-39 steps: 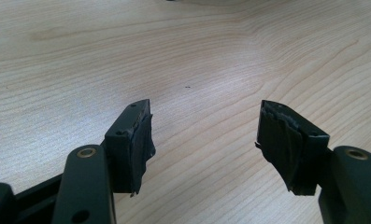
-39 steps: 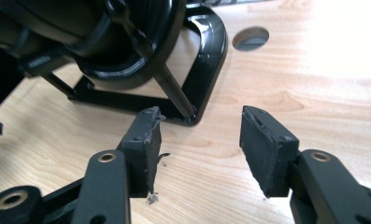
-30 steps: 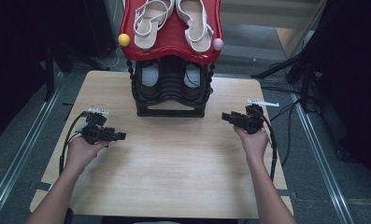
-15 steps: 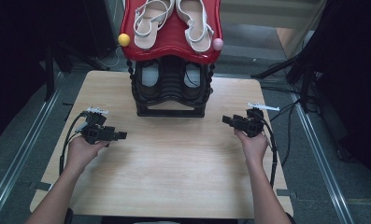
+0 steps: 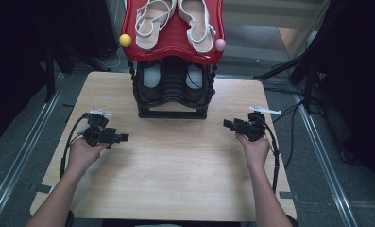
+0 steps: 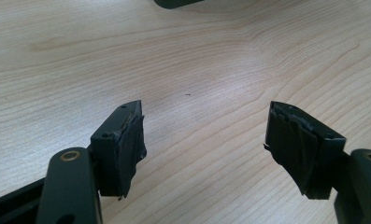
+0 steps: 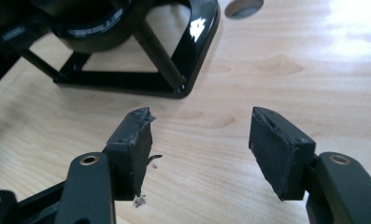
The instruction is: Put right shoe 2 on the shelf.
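table (image 5: 175,175): matt pale wood | rack base (image 7: 183,51): glossy black plastic

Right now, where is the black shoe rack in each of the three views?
High view: the black shoe rack stands at the table's far middle, under the red tray.
Left gripper view: a dark sliver at the top edge, probably its base.
Right gripper view: its base frame sits upper left.
Shared landmark: the wooden tabletop.
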Demonstrator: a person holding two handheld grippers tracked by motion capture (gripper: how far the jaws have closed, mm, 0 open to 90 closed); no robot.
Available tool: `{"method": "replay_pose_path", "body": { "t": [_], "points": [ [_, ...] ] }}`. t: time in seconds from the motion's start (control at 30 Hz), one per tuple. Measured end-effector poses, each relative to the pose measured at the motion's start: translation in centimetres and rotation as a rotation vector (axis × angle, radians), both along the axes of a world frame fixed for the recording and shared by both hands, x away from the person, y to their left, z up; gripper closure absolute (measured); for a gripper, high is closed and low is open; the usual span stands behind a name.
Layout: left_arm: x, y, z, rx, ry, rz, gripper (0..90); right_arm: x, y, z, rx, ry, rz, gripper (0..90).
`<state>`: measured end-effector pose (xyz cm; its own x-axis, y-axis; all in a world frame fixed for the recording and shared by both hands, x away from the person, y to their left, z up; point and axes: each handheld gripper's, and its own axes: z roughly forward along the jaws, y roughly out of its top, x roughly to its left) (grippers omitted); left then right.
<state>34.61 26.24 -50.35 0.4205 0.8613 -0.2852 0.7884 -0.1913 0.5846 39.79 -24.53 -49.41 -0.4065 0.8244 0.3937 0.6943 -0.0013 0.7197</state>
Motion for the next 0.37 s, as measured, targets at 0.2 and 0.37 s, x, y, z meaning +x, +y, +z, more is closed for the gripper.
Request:
{"method": "replay_pose_path", "body": {
  "t": [0.2, 0.37],
  "points": [
    [0.07, -0.22, -0.21, 0.010, -0.012, 0.012, 24.7, -0.20, 0.13, -0.21, -0.002, -0.015, -0.002, 39.7],
    [0.23, -0.42, -0.54, 0.002, -0.018, 0.020, 20.5, -0.16, 0.14, -0.36, -0.011, -0.017, -0.006, 37.6]
  ]
}}
